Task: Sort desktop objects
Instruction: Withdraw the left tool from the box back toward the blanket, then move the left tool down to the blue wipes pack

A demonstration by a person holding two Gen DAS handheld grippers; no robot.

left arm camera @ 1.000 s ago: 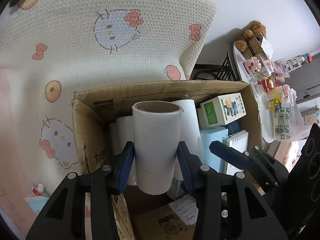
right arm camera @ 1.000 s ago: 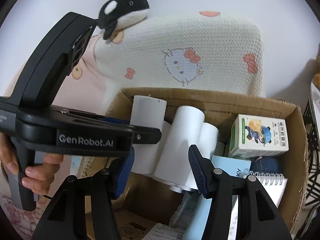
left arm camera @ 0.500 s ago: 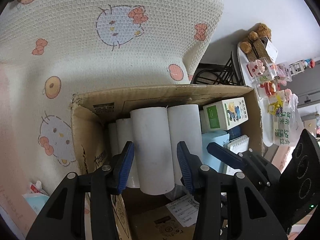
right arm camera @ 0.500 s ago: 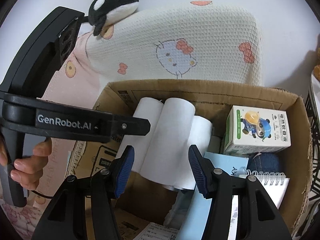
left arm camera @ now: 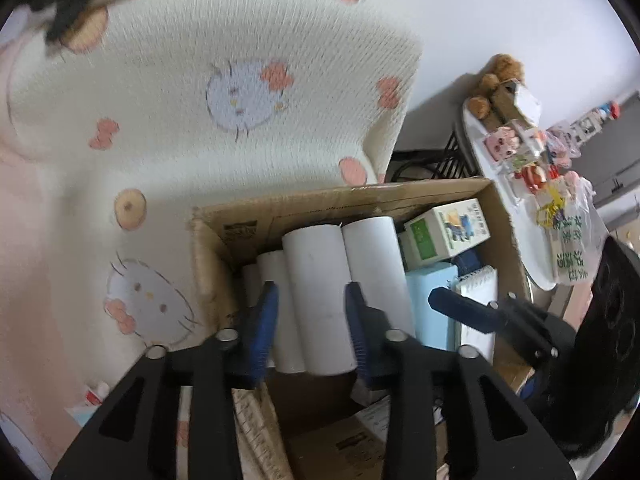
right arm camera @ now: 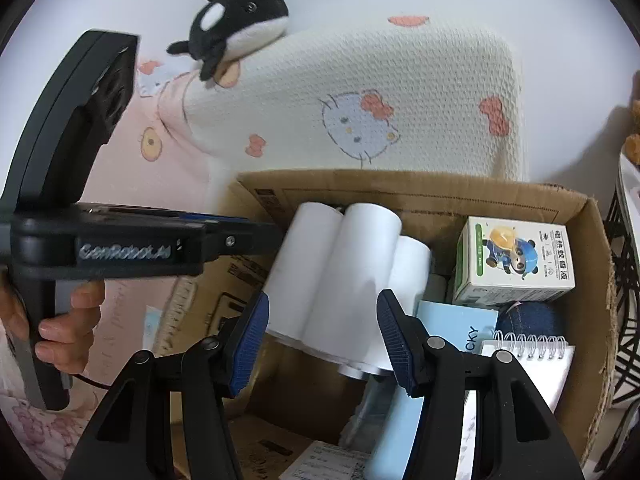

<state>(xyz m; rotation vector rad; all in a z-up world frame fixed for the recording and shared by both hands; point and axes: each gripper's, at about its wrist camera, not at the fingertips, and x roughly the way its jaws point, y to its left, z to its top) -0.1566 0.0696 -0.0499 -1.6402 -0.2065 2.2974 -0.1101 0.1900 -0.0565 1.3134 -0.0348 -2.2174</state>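
A brown cardboard box holds several white rolls lying side by side. My left gripper has its blue pads on both sides of one white roll that lies among the others at the box's left end. In the right wrist view this roll is the leftmost one, with the left gripper's body reaching in from the left. My right gripper is open and empty, hovering over the front of the rolls.
The box also holds a green-and-white carton, a light blue box, a spiral notepad and a dark blue thing. A cat-print pillow with an orca plush stands behind. A cluttered white table is at right.
My left gripper has lowered the white roll from upright above the box to lying in it beside the other rolls. The right gripper has stayed open over the box.
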